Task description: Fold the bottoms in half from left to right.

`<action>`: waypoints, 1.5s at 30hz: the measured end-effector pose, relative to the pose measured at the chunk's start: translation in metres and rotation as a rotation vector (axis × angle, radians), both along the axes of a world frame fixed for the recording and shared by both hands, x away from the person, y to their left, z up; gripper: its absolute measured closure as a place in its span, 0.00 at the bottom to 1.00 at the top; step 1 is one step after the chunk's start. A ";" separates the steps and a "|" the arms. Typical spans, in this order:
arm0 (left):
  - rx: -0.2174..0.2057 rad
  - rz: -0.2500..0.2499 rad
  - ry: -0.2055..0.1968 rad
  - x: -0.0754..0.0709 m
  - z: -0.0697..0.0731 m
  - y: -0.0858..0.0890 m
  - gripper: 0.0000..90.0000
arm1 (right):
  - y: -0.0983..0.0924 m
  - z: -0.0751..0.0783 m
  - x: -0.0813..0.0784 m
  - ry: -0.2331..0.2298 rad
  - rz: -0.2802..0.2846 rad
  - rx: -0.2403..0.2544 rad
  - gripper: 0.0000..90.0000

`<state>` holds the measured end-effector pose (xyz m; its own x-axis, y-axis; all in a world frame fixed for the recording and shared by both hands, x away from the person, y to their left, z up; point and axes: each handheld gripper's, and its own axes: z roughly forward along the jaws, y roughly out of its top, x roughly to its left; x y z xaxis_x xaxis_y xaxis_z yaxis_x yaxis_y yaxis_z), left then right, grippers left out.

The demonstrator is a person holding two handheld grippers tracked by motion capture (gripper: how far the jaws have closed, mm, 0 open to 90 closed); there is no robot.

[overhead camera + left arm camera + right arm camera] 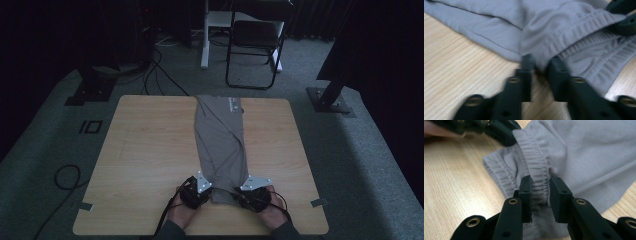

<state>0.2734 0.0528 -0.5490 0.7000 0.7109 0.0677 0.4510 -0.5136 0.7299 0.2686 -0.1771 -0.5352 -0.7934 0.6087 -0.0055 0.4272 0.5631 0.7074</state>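
Grey shorts (221, 145) lie folded lengthwise down a wooden table (145, 160), waistband at six o'clock.

The left gripper (540, 62) pinches the waistband's seven o'clock corner, and the right gripper (541, 188) is clamped on its elastic at five o'clock. Judged step: waistband gripped, likely to fold toward twelve o'clock, lifting both together. No containers.

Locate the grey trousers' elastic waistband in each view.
High view: waistband at the near end of the grey trousers, bottom centre, between the left tongs and right tongs.
Left gripper view: ribbed band right of centre, running up to the right.
Right gripper view: centre, band pinched between the jaws.
Shared landmark: the light wooden table.
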 end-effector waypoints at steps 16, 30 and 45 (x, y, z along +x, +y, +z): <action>-0.022 -0.095 -0.057 -0.054 0.038 0.003 1.00 | -0.012 0.012 -0.022 -0.037 0.052 0.020 0.83; -0.050 -0.064 -0.038 -0.051 0.033 0.022 0.78 | -0.019 0.009 -0.014 0.016 0.017 0.061 0.70; -0.069 0.017 0.006 0.049 0.020 0.002 0.71 | 0.013 0.015 0.044 -0.035 -0.075 0.085 0.69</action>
